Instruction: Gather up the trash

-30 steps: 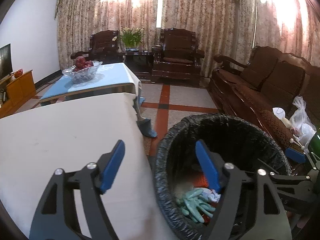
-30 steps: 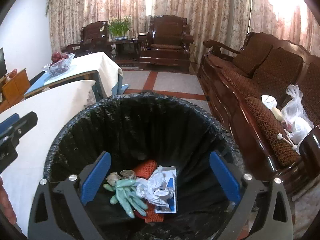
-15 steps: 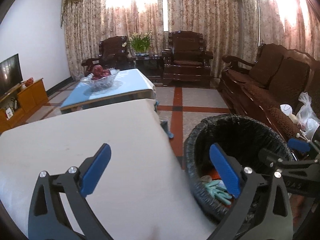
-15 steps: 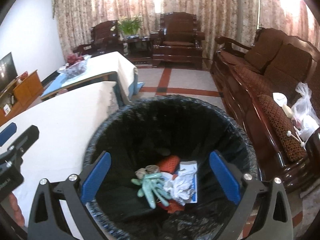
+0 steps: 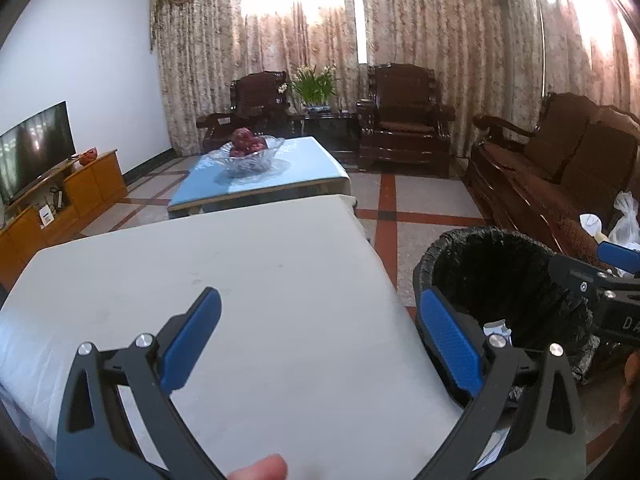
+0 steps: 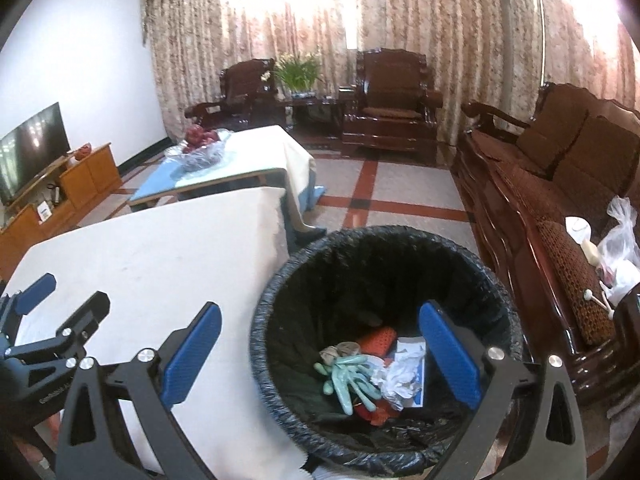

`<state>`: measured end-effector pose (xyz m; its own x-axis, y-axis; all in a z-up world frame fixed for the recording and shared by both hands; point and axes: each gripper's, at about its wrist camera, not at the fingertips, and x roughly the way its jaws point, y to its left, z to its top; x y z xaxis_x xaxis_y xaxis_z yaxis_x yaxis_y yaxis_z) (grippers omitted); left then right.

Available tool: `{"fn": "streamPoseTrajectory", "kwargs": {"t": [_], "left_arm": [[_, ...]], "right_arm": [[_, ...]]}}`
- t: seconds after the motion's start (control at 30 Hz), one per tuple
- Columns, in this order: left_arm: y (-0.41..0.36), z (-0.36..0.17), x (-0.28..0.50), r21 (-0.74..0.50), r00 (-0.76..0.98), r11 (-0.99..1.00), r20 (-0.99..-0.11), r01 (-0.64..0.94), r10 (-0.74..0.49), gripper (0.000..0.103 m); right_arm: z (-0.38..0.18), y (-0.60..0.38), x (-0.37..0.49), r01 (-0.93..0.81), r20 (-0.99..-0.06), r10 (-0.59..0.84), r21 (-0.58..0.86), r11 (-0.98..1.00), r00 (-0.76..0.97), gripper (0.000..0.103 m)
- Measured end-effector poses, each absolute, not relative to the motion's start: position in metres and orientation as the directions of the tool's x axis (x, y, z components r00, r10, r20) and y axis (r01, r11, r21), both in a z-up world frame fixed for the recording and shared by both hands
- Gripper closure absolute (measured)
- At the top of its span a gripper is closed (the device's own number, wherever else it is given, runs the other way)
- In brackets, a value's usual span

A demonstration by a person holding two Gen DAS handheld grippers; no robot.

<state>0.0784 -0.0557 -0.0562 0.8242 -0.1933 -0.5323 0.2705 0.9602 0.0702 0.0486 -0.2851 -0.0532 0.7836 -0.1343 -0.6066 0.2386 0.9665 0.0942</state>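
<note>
The left gripper (image 5: pixel 320 338), black-framed with blue pads, is spread wide with nothing between its jaws, held over the white cloth-covered table (image 5: pixel 248 280). A fingertip (image 5: pixel 260 470) shows at the bottom edge of that view. The right gripper (image 6: pixel 320 354) is spread just as wide and also holds nothing; its left pad hangs over the table edge and its right pad over the mouth of the round bin lined with a black plastic bag (image 6: pixel 280 300), which stands just beside the table. Down in the bin lie a pale green rubber glove (image 6: pixel 350 378), crumpled white paper (image 6: pixel 400 376) and something orange and netted (image 6: pixel 378 338), all touching in one heap. Beyond the table stands a blue-topped coffee table (image 5: pixel 280 176) bearing a glass bowl of red fruit (image 5: pixel 250 152). To the right, on the dark wooden sofa (image 6: pixel 560 184), rests a clear plastic bag (image 6: pixel 622 240).
</note>
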Motion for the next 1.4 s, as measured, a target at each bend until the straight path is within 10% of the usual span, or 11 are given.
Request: {"fn": "streamPoseTrajectory", "kwargs": {"t": [1.4], "left_arm": [[-0.024, -0.025, 0.051, 0.046, 0.864, 0.974, -0.472, 0.222, -0.175, 0.006]], "right_arm": [[-0.035, -0.244, 0.038, 0.159, -0.564, -0.095, 0.066, 0.985, 0.82, 0.006]]}}
